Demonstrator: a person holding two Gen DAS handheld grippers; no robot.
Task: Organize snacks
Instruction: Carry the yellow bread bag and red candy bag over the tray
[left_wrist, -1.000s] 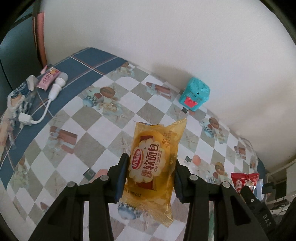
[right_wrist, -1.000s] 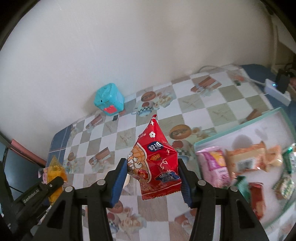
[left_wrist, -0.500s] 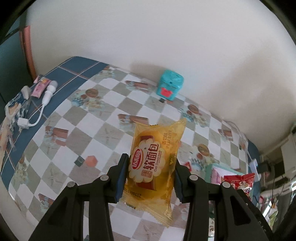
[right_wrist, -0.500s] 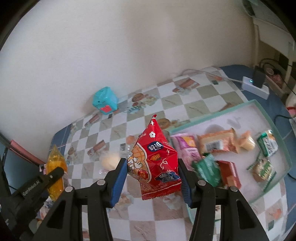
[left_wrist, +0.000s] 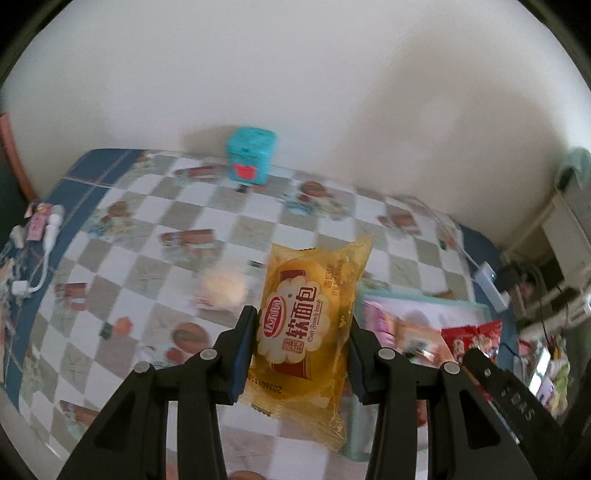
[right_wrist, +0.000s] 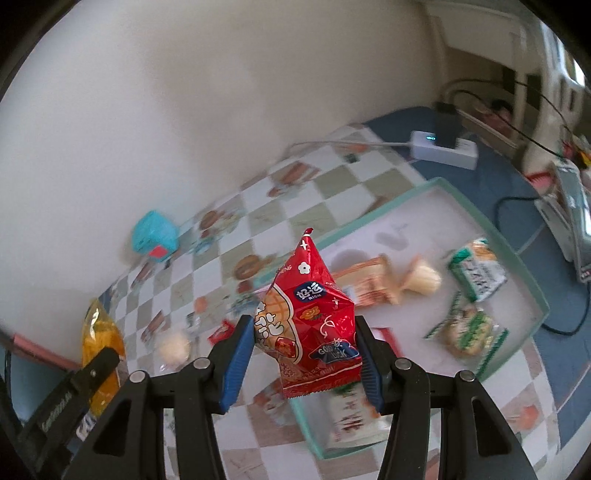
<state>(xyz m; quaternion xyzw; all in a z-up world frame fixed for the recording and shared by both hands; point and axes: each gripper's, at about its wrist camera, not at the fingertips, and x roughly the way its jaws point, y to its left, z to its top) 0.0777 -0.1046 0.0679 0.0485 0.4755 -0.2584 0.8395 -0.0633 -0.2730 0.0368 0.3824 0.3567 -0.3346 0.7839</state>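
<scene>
My left gripper (left_wrist: 301, 350) is shut on a yellow soft-bread packet (left_wrist: 310, 321) and holds it above the checked tablecloth. My right gripper (right_wrist: 304, 350) is shut on a red snack bag (right_wrist: 312, 321), held above the near left corner of a teal-rimmed white tray (right_wrist: 532, 284). The tray holds several snack packets, among them green ones (right_wrist: 476, 269) and an orange one (right_wrist: 369, 284). The yellow packet also shows at the left of the right wrist view (right_wrist: 99, 339). The red bag shows at the right of the left wrist view (left_wrist: 472, 339).
A teal cube-shaped box (left_wrist: 251, 158) stands by the wall. A pale round wrapped snack (right_wrist: 173, 347) lies on the cloth left of the tray. A white power strip (right_wrist: 443, 147) with cables lies behind the tray. A white cable and pink tube (left_wrist: 40, 225) lie at the table's left edge.
Both grippers have swung to the right with their packets still held. The tray has come further into both views, and the right gripper now hangs over its near corner.
</scene>
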